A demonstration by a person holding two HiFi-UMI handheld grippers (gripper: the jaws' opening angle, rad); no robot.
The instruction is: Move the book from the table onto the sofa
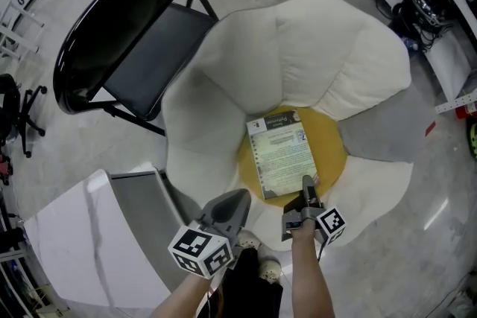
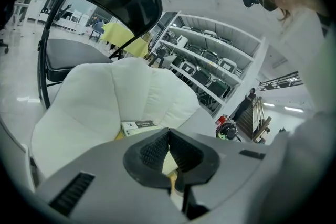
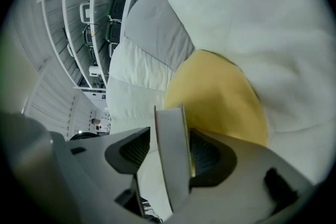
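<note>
The book [image 1: 282,153] lies flat on the yellow middle of the sofa [image 1: 246,63]. The right gripper [image 1: 307,184] hides its near edge, fingers wide and loose around it. The left gripper [image 1: 238,199] has its fingers pressed together, empty, blocking most of the book in its own view

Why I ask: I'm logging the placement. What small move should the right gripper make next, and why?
Probably draw the right gripper straight back off the book: it lies flat on the sofa's yellow centre, and the fingers stand apart around its near edge, not clamping it.
</note>
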